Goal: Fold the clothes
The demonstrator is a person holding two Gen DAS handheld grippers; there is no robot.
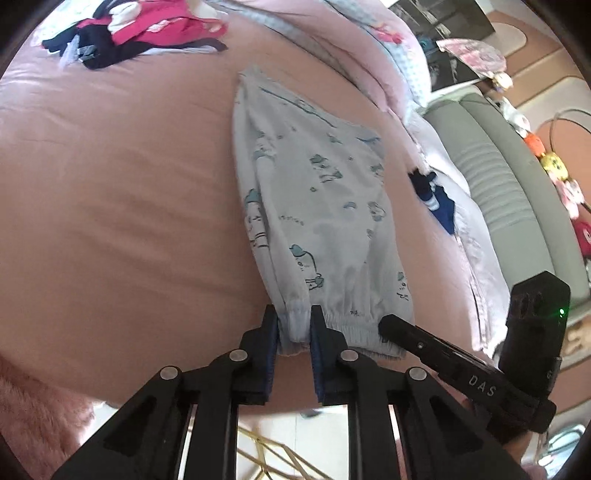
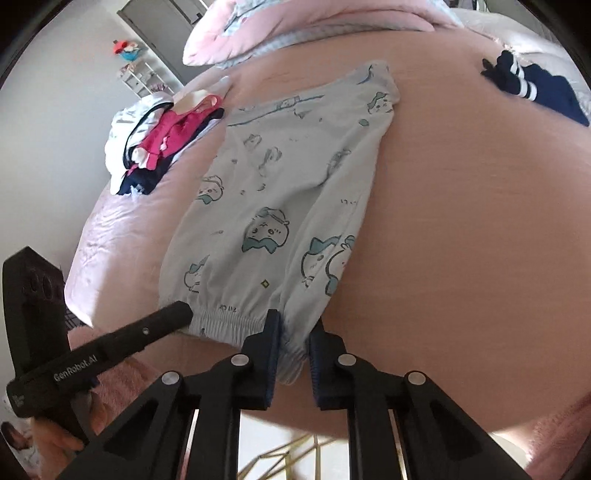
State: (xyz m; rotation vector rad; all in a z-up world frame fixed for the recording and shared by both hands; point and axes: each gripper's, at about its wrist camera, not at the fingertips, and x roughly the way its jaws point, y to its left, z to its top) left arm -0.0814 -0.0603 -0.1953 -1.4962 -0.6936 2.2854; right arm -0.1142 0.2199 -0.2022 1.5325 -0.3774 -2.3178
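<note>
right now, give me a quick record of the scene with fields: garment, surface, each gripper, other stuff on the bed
garment: light blue cartoon-print pants, lying flat
surface: pink bed sheet
left gripper: shut on the elastic waistband at one end
right gripper: shut on the waistband's other end
other items: pile of clothes; navy striped garment; pink quilt

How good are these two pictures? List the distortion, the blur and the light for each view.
Left wrist view: strong fisheye bulge, dark corners, the pale printed pants sharp, the clothes pile softer at the rim, even daylight. Right wrist view: same bulge, the bed sheet curved like a dome, the navy socks smeared near the edge, no harsh glare.
</note>
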